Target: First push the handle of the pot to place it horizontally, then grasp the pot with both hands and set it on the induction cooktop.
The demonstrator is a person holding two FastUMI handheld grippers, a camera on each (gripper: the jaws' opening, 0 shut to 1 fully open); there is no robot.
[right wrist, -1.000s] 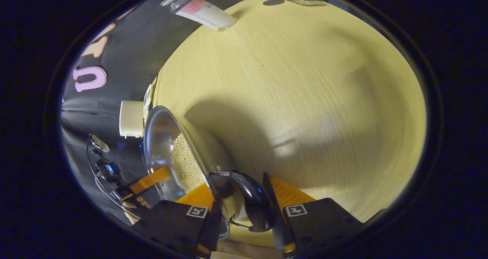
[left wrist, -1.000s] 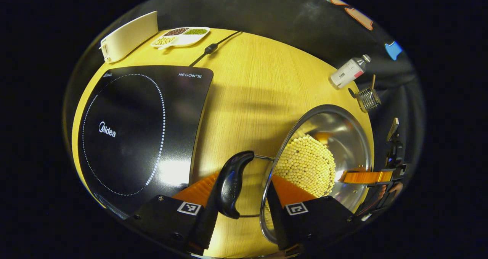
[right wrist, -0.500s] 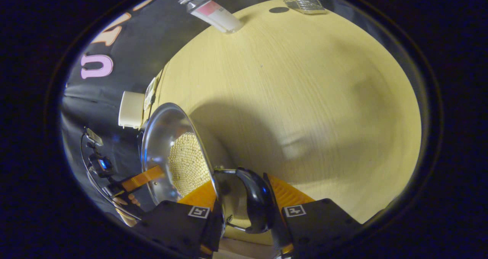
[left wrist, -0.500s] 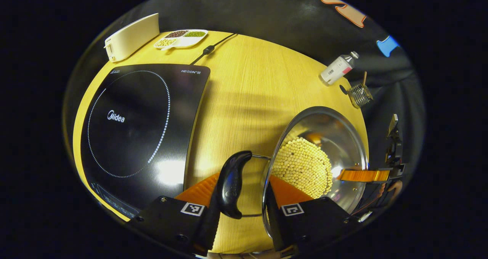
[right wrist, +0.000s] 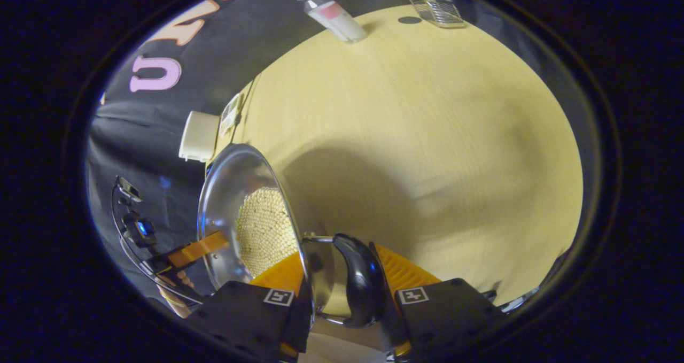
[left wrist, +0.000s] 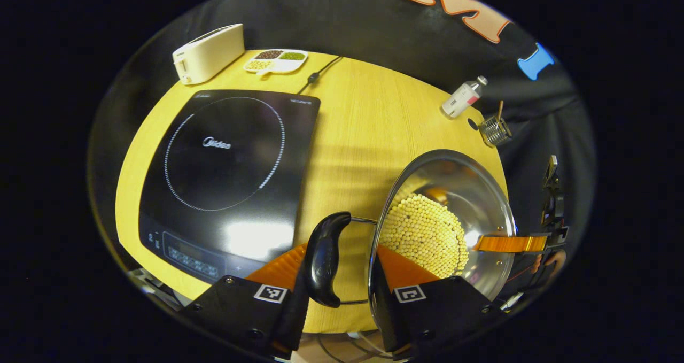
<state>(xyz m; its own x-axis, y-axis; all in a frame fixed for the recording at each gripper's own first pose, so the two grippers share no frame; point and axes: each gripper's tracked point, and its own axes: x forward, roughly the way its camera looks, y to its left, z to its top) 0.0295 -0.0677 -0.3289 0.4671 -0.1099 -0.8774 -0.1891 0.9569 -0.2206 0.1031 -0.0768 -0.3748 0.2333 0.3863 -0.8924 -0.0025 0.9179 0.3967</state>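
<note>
**Pot lifted clear of the table, on its way to the cooktop**

The pot [left wrist: 446,213] hangs between the two grippers, each clamped across one of its black side handles. In the left gripper view the left gripper [left wrist: 342,277] has its fingers closed on the left handle [left wrist: 323,259], with the pot rim lying against the inside of its right-hand finger. In the right gripper view the right gripper [right wrist: 344,293] pinches the right handle [right wrist: 360,280] the same way, rim at its left-hand finger.

Compared with a second ago, the table [left wrist: 368,138] has dropped away and more of it is in sight; its near edge now passes beneath the left fingers, so the pot has been raised. The induction cooktop [left wrist: 230,165] lies ahead and left of the left fingers, with nothing on it. My reading: the handle push and the grasp are done, and the carry across and the set-down remain.

The pot is polished steel, round and mirror-bright inside, its floor covered by small pale beans [left wrist: 427,234]. The handles are glossy, curved black plastic on thin wire loops. The cooktop is a flat, glossy black slab with a dotted ring. The table is pale wood grain.
</note>
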